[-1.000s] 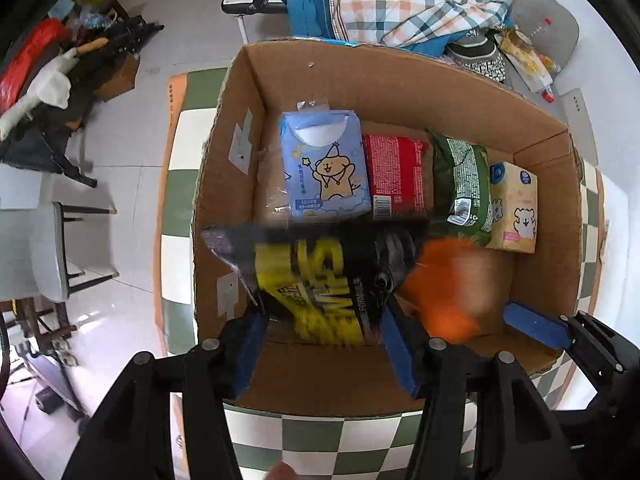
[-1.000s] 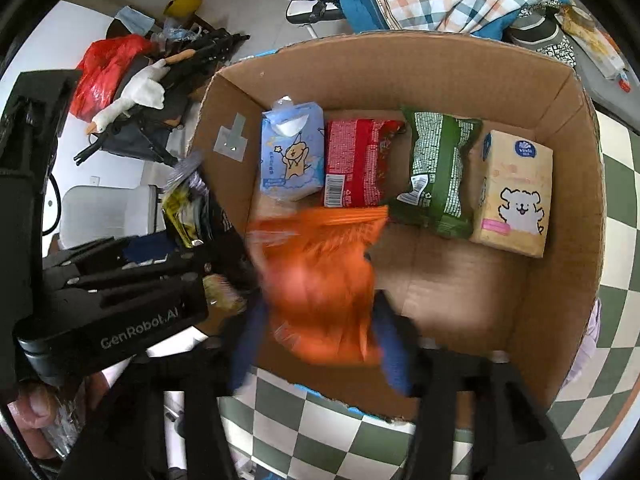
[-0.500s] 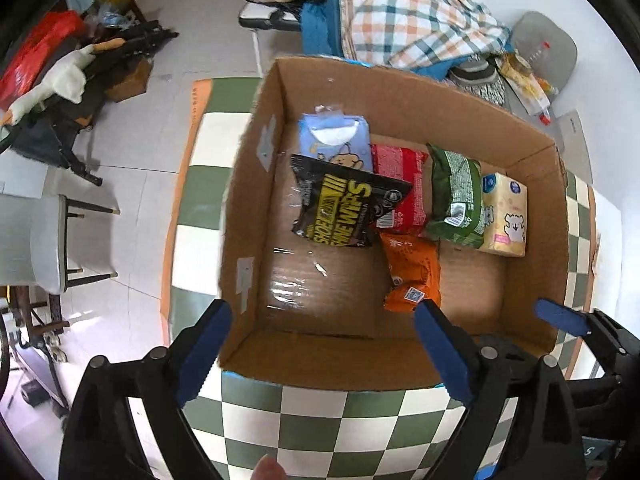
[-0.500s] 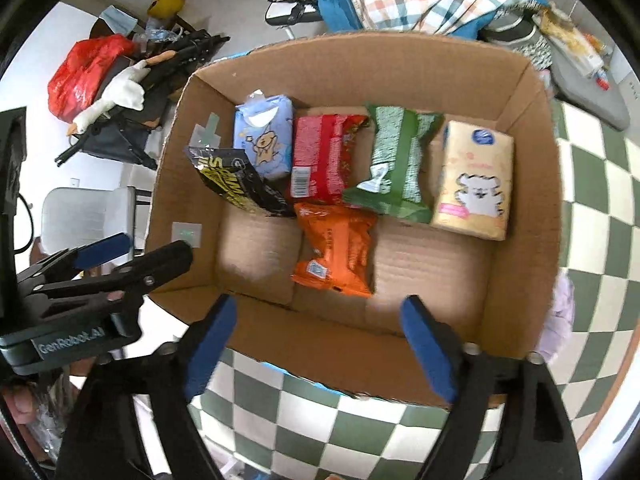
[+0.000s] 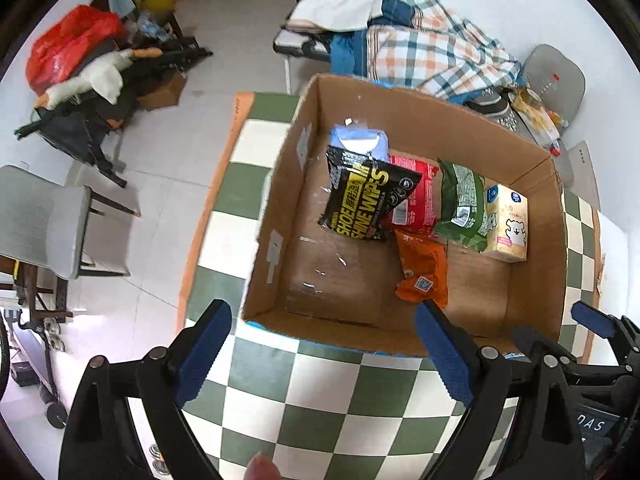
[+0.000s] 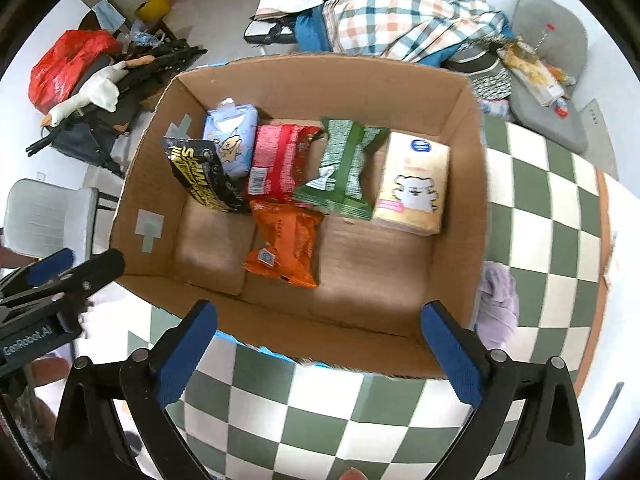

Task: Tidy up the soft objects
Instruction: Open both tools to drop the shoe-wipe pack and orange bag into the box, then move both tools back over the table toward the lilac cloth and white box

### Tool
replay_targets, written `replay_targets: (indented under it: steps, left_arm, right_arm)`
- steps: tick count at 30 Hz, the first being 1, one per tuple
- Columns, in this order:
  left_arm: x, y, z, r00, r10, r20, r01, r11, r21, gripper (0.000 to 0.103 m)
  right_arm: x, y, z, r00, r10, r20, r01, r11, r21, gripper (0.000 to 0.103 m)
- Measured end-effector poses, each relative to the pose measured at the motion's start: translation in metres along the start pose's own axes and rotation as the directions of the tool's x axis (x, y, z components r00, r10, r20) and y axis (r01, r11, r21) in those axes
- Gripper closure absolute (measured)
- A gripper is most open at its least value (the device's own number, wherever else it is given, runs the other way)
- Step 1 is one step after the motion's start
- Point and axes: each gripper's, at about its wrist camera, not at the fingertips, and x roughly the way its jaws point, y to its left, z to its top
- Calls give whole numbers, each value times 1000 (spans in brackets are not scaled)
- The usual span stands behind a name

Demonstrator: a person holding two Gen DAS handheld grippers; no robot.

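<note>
One cardboard box [image 6: 120, 216] holds six soft packs [image 6: 286, 246].

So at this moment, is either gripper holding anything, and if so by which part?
Nothing is held. The left gripper and right gripper are both open and empty above the table, short of the cardboard box.

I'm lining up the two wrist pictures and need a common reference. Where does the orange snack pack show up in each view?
Left wrist: the orange snack pack lies right of centre on the floor of the cardboard box, near its front wall.
Right wrist: the orange snack pack lies about mid-picture, left of centre.
Shared landmark: the red pack just behind it in both views.
</note>
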Motion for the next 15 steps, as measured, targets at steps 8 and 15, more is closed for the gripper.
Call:
replay_targets:
  steps: [8,15]
  left_arm:
    - [-45,-18,-27,994,27,108,-34,998,58,9]
    - [-93,-28,-47,981,9,193,-25,996,83,9]
  right_arm:
    - [-38,-12,-31,996,-30,79,28,999,30,0]
    - [-90,-25,-65,985,-28,168,18,998,58,0]
